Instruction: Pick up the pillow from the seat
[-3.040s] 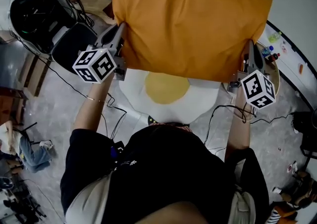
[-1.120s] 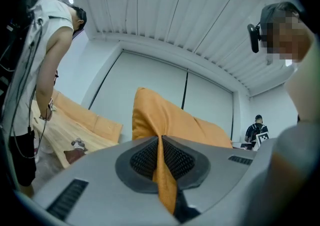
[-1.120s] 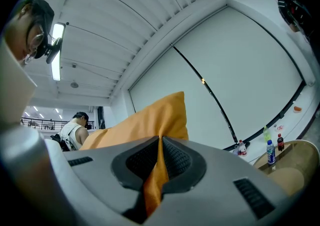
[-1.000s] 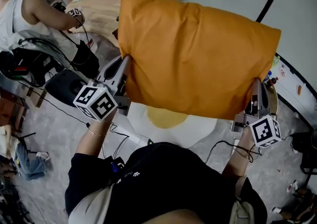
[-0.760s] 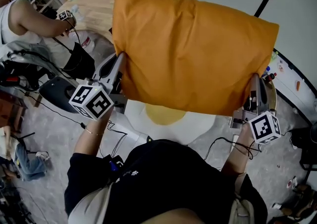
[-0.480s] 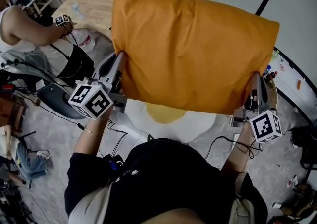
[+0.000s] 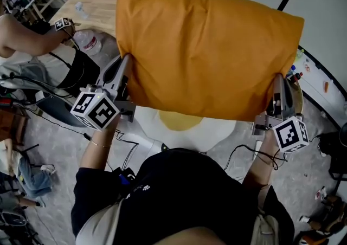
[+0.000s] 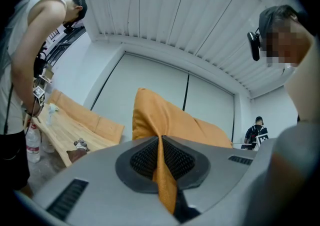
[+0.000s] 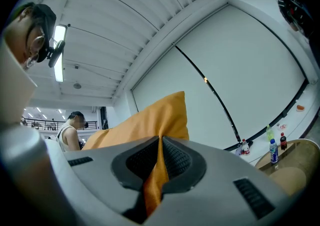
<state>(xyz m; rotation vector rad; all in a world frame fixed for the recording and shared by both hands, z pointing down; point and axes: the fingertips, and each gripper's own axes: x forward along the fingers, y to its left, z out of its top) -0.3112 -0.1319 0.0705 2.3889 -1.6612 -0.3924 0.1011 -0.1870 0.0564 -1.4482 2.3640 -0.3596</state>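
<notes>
A big orange pillow (image 7: pixel 206 49) hangs in the air in front of me, stretched between both grippers. My left gripper (image 7: pixel 123 68) is shut on the pillow's lower left corner; in the left gripper view the orange fabric (image 8: pixel 162 170) is pinched between the pads. My right gripper (image 7: pixel 278 89) is shut on the lower right corner, and the right gripper view shows the fabric (image 9: pixel 157 172) clamped the same way. Below the pillow lies the seat, a white cushion with a yellow centre (image 7: pixel 184 130).
A person (image 7: pixel 32 38) bends over a wooden table (image 7: pixel 95 8) at the upper left. Cables (image 7: pixel 124 141) trail over the grey floor. A round wooden table with bottles (image 7: pixel 295 78) stands behind the right gripper.
The pillow and both grippers have stayed almost in place, drifting slightly left in the head view. The person at the upper left has moved lower in the picture.
</notes>
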